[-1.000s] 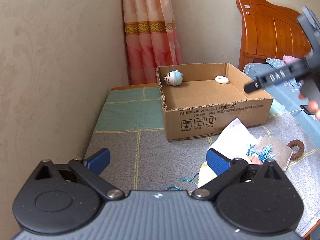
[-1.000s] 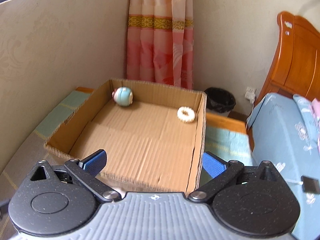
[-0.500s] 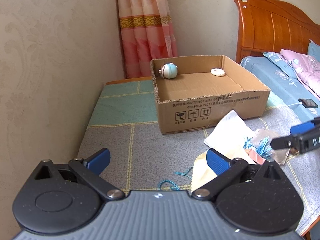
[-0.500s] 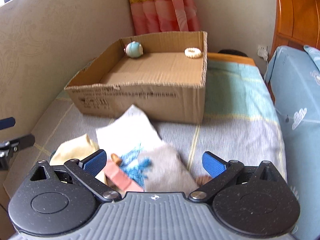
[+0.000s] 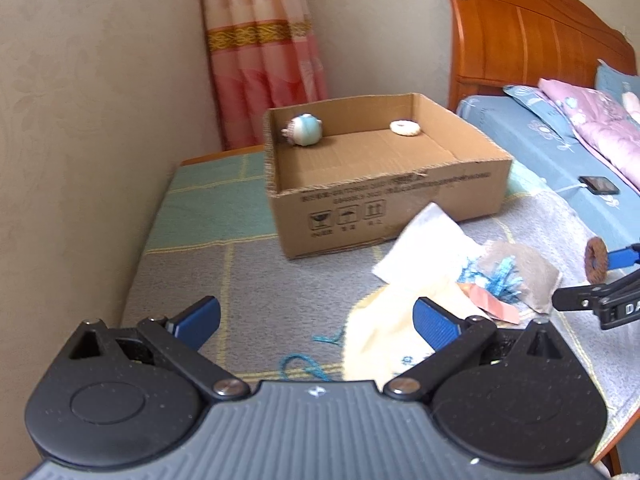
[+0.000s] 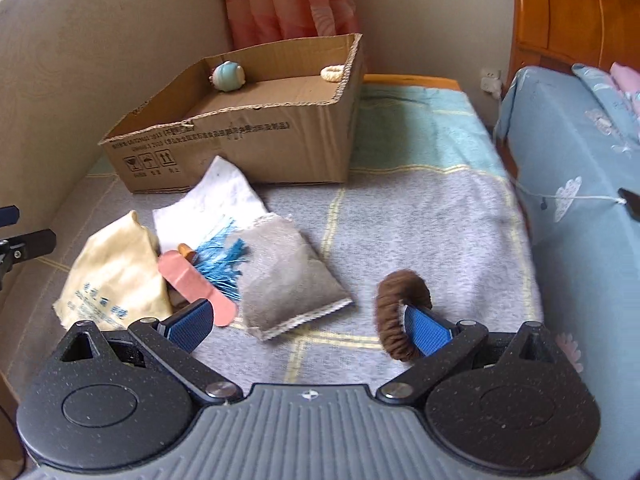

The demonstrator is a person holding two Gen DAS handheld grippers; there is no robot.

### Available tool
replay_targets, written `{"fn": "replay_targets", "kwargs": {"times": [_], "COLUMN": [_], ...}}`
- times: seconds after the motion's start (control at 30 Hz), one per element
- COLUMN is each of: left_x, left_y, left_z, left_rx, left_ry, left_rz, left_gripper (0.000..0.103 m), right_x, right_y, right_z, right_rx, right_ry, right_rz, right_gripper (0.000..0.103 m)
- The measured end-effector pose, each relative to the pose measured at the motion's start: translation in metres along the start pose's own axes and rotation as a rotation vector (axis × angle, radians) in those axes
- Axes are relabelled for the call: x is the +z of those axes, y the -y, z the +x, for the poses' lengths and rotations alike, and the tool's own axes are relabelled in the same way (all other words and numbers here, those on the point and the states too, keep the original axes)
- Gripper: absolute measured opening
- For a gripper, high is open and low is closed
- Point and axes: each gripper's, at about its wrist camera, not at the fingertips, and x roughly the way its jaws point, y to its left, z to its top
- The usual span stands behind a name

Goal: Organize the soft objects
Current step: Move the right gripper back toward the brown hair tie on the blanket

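Observation:
An open cardboard box [image 5: 400,204] [image 6: 248,148] stands on the blanket, holding a teal round plush [image 5: 306,131] [image 6: 228,76] and a white ring [image 5: 405,127] [image 6: 333,73]. In front lie a white cloth [image 6: 216,208], yellow cloth [image 6: 116,276], grey pouch [image 6: 288,276], blue tassel [image 6: 218,262] and pink strip [image 6: 196,288]. My right gripper [image 6: 308,324] is open; its right finger sits inside a brown fuzzy ring [image 6: 394,312] [image 5: 595,260]. My left gripper [image 5: 316,320] is open and empty above the blanket, left of the pile.
A wall runs along the left. A bed with blue sheet [image 6: 580,168] and wooden headboard [image 5: 532,40] is at the right, with a phone [image 5: 599,185] on it. Pink curtain [image 5: 264,52] hangs behind the box. Blue thread [image 5: 304,364] lies on the blanket.
My right gripper has pulled back from over the box and come down to the pile; its right finger is now in the brown ring. My left gripper shifted only slightly.

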Motion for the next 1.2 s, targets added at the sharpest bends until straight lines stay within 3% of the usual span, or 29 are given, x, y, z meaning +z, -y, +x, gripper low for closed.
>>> {"fn": "replay_targets", "kwargs": {"times": [0.1, 0.37, 0.5, 0.57, 0.63, 0.73, 0.9, 0.97, 1.1, 1.2], "left_x": [0.0, 0.003, 0.01, 0.013, 0.015, 0.015, 0.015, 0.015, 0.012, 0.007], "left_y": [0.009, 0.03, 0.036, 0.037, 0.036, 0.038, 0.04, 0.04, 0.039, 0.04], "left_z": [0.003, 0.016, 0.031, 0.038, 0.042, 0.043, 0.048, 0.047, 0.036, 0.028], "left_rx": [-0.042, -0.155, -0.159, -0.152, -0.178, -0.229, -0.245, -0.243, -0.271, -0.283], "left_ry": [-0.01, -0.033, -0.024, -0.036, -0.044, -0.048, -0.061, -0.064, -0.043, -0.046], "left_rz": [0.034, 0.094, 0.131, 0.143, 0.143, 0.15, 0.166, 0.17, 0.182, 0.204], "left_gripper": [0.102, 0.102, 0.098, 0.083, 0.074, 0.071, 0.045, 0.024, 0.011, 0.009], "right_x": [-0.006, -0.022, -0.026, -0.027, -0.029, -0.031, -0.032, -0.033, -0.034, -0.034], "right_y": [0.0, -0.012, -0.013, -0.015, -0.016, -0.016, -0.016, -0.016, -0.017, -0.016], "right_z": [0.002, 0.007, 0.009, 0.009, 0.009, 0.008, 0.009, 0.009, 0.008, 0.008], "right_rx": [-0.047, -0.069, -0.066, -0.072, -0.076, -0.073, -0.071, -0.073, -0.074, -0.072], "right_ry": [0.001, 0.002, 0.004, 0.011, 0.014, 0.021, 0.031, 0.034, 0.038, 0.04], "right_rz": [-0.036, -0.131, -0.134, -0.143, -0.149, -0.158, -0.161, -0.162, -0.165, -0.165], "right_gripper": [0.103, 0.103, 0.103, 0.103, 0.103, 0.103, 0.103, 0.103, 0.103, 0.103]}}
